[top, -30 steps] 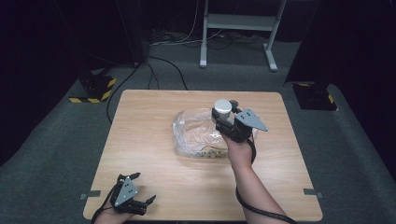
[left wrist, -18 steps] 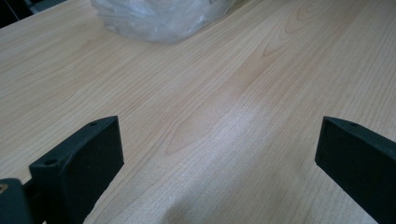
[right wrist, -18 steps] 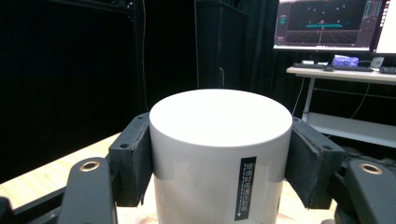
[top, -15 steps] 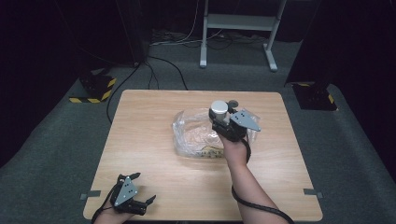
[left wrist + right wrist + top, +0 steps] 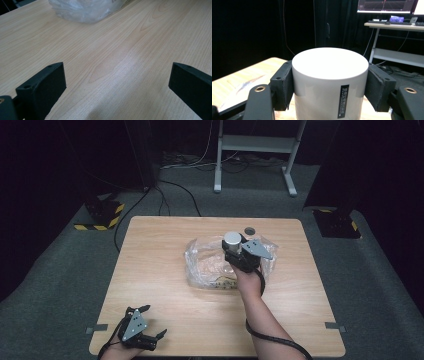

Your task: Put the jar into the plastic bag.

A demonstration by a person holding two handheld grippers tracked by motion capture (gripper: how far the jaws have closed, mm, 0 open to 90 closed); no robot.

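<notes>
Right gripper (image 5: pixel 233 251) was held above the clear plastic bag (image 5: pixel 210 265), which lay crumpled on the tabletop (image 5: pixel 165 245) a little toward the far edge and right of centre. Its jaws were clamped on the sides of a white cylindrical can (image 5: pixel 329 82), upright, flat top up; a narrow black label strip with small print ran down the side facing the camera. In the high view the can (image 5: pixel 232 239) appeared lifted clear of the wood, over the right part of the bag. Whether its base touched the plastic could not be told.

Left gripper (image 5: pixel 152 336) rested at the near-left corner of the tabletop, well apart from the bag. Jaws stood wide, nothing between them but bare wood; the near edge of the bag (image 5: pixel 85 10) showed at the top of the left gripper view.

A small dark round disc (image 5: pixel 249 230) lay near the far edge, just beyond the bag. The bag seemed to hold some flat printed item; too blurred to identify.

Judgement: step in hand was the carry of the can, either out of the bag or toward its mouth; direction not determinable from these frames. The next move called for keeping the can upright and the grip firm, since smooth walls could slip, and probably for the idle left gripper to come in and steady the loose plastic.
</notes>
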